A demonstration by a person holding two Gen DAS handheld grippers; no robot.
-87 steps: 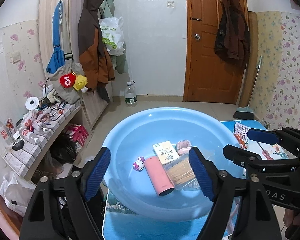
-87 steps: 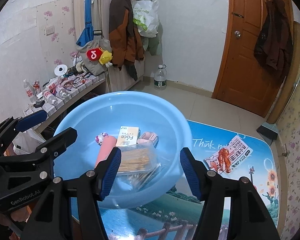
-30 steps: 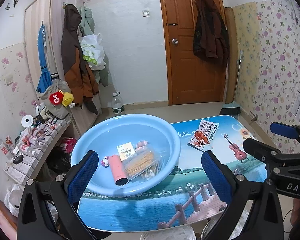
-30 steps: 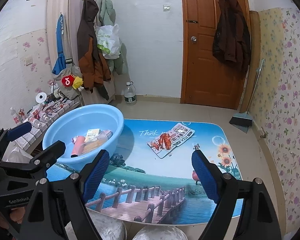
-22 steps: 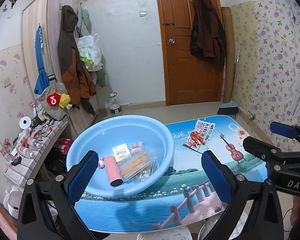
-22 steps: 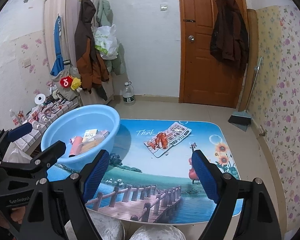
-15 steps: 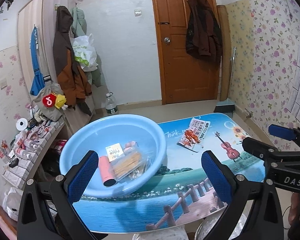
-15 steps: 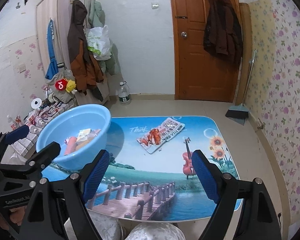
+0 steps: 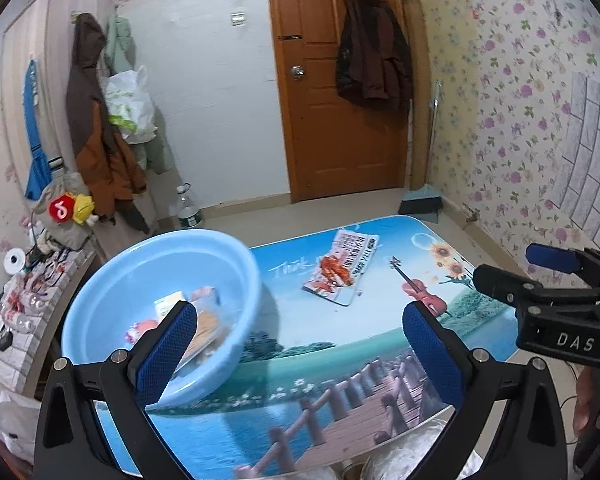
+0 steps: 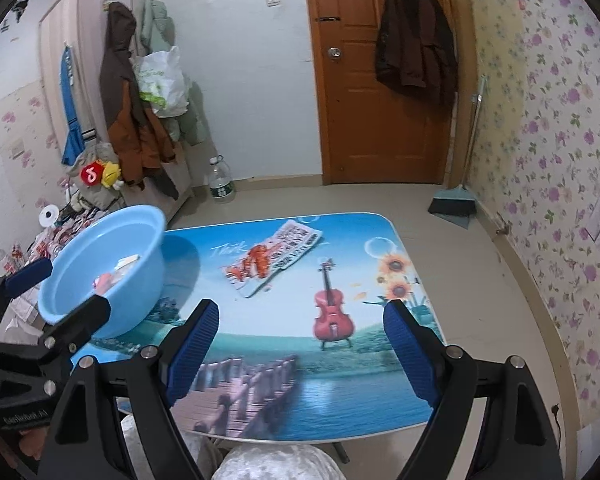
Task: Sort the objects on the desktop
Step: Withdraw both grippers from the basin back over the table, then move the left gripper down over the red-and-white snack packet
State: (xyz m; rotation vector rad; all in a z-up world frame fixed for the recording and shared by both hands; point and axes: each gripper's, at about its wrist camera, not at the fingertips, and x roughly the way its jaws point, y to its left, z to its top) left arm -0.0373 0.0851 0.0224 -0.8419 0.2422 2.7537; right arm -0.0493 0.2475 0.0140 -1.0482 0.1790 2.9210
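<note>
snack packet next, by the look of it: the flat white and red printed foil packet (image 10: 274, 256) lies alone on the picture-printed tabletop (image 10: 340, 380), well ahead of the right gripper (image 10: 300, 354) and a little toward its left finger. the round light blue plastic basin (image 9: 236, 264) sits beyond the left gripper (image 9: 298, 358), partly behind its left finger, with a small white box, a pink tube and a clear bag of sticks inside, all blurred.

both grippers hang released, blue pads spread wide, nothing between them.

to do the pick well, i would bring the right gripper's fingers (image 10: 194, 350) down with the packet centred between them, lined up across its narrow width rather than its length. a thin flat packet likely slides under the pads, so tilting steeply and pinching one raised edge seems safer than pressing flat. the left gripper can steady the basin's near rim, since a light basin may skid when something drops in.
</note>
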